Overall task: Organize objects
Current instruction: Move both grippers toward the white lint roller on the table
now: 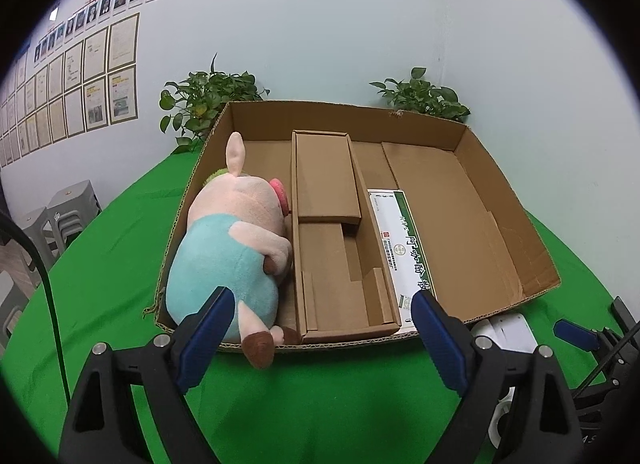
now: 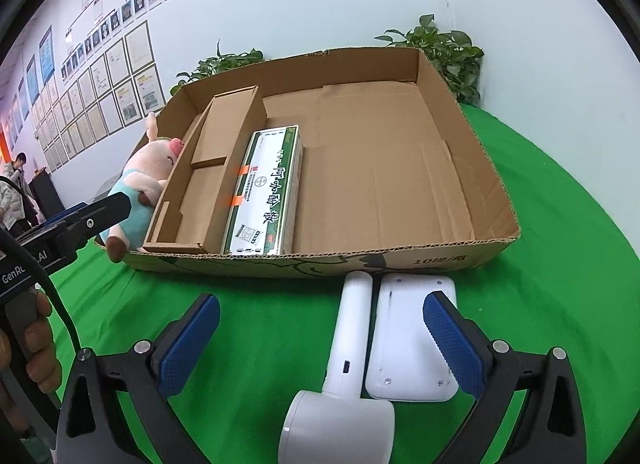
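Observation:
A shallow cardboard tray [image 1: 516,220] [image 2: 476,168] lies on the green table. In its left end lies a plush pig [image 1: 228,240] [image 2: 140,180], beside a brown cardboard insert box [image 1: 332,232] [image 2: 216,168] and a green-and-white carton [image 1: 404,248] [image 2: 268,188]. A white handheld device [image 2: 352,352] and a white flat pad [image 2: 408,336] [image 1: 508,328] lie on the table in front of the tray. My left gripper [image 1: 322,310] is open and empty just before the tray's near wall. My right gripper [image 2: 320,320] is open, its fingers on either side of the white device.
Two potted plants [image 1: 208,100] [image 1: 424,96] stand behind the tray against the wall. Grey stools [image 1: 64,212] stand off the table's left side. The tray's right half [image 2: 380,168] is bare cardboard. A person [image 2: 16,192] stands at far left.

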The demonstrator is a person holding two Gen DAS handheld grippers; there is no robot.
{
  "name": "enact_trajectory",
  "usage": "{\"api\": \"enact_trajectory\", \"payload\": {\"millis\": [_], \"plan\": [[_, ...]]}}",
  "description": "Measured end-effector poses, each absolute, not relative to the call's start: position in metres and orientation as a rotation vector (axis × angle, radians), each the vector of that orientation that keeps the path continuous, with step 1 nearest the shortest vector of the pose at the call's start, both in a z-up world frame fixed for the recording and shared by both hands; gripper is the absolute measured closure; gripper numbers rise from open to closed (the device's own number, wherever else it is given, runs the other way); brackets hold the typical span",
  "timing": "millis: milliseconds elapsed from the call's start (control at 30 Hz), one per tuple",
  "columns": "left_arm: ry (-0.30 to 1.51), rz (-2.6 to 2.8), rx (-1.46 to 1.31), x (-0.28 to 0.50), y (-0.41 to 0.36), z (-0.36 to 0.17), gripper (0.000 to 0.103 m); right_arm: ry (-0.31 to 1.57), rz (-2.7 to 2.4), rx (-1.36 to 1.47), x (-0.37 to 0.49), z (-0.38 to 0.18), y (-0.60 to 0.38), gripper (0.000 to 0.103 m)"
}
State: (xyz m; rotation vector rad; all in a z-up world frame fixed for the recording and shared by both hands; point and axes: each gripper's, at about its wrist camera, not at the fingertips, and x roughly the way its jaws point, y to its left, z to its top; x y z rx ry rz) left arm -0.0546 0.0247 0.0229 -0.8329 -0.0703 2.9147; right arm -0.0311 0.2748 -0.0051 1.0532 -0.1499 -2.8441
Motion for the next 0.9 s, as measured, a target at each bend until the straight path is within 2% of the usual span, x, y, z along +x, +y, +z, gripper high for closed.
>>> {"api": "enact_trajectory", "payload": {"millis": [267,533,667,900], "plan": [[-0.080,2.811,-0.864,-0.051,0.029,0.016,0.013,-0.164,-2.776,1.078,-0.024,-0.017,0.273,0.001],[-0.092,2.633,-0.922,-0.049,0.043,0.005,0.013,-0.093,-2.664,1.163,-0.008,-0.041,0.270,0.001],[-0.134,2.550,-0.986,-0.050,0.046,-0.003,0.013,-0.120,-2.613,1.229,-0.002,-0.054,0.273,0.001],[-0.209,2.426,-0.961,-0.041,0.041,0.002,0.013,-0.176,-2.456,1.182,0.020,-0.048,0.270,0.001]]}}
